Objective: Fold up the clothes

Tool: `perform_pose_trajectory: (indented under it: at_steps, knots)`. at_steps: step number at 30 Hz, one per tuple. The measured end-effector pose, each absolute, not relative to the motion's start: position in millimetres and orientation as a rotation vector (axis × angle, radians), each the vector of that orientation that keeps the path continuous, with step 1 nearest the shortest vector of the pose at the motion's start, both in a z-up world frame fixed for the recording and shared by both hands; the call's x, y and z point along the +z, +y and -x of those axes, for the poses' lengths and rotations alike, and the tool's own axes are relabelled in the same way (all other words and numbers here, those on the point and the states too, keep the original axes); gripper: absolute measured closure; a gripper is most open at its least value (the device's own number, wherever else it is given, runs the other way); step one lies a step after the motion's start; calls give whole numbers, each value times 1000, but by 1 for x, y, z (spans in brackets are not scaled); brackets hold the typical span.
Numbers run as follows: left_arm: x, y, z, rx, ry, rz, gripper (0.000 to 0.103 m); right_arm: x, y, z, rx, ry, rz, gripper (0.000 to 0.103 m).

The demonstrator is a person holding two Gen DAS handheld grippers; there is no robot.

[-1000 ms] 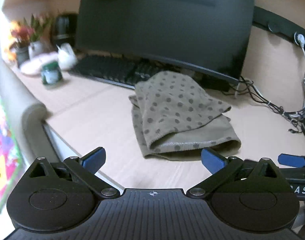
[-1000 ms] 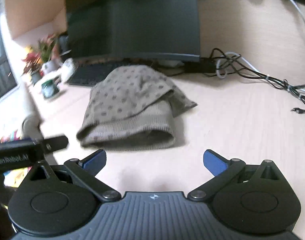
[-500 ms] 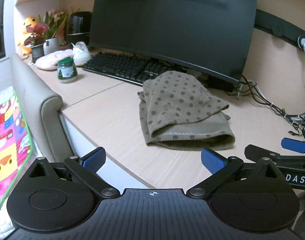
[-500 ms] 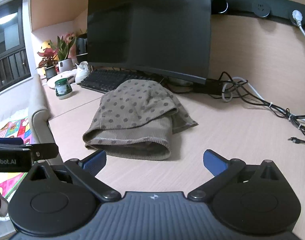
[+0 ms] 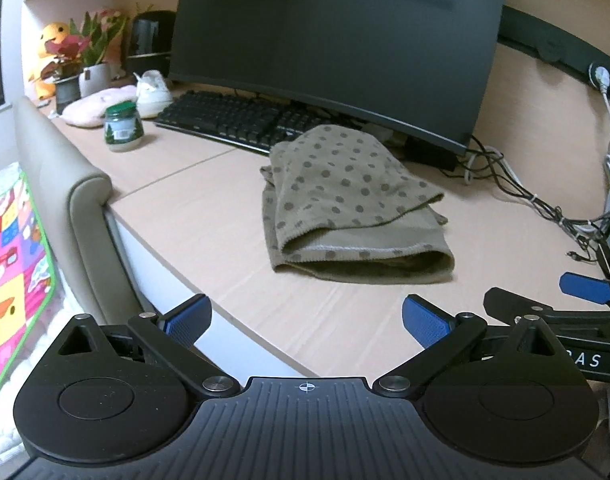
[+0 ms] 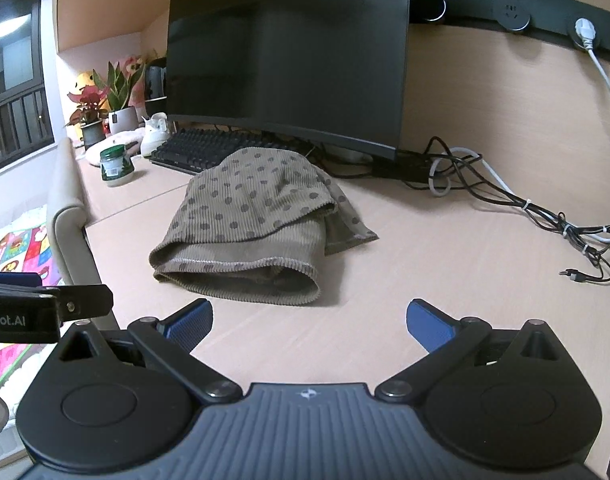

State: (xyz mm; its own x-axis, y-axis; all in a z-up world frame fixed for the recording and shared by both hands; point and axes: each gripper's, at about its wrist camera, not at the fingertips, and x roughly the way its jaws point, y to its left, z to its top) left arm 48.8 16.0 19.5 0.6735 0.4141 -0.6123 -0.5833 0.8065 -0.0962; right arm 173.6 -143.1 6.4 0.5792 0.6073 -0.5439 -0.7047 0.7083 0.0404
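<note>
A brown polka-dot garment lies folded in a bundle on the wooden desk, in front of the monitor; it also shows in the right wrist view. My left gripper is open and empty, held back over the desk's front edge, apart from the garment. My right gripper is open and empty, just short of the garment's near hem. The right gripper also shows at the right edge of the left wrist view. The left gripper's body shows at the left of the right wrist view.
A black monitor and keyboard stand behind the garment. A green jar, a white shoe, potted plants and a plush sit at the far left. Tangled cables lie at the right. A grey chair back stands beside the desk.
Both grippers have drawn back and risen away from the garment. The garment lies still. Both jaws stay open.
</note>
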Motion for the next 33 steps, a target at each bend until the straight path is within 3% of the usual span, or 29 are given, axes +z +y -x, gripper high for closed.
perform_pose_trajectory:
  at_steps: [33]
  knots:
    - [16, 12, -42, 594, 624, 281, 0, 4, -147, -173, 774, 580, 168, 0]
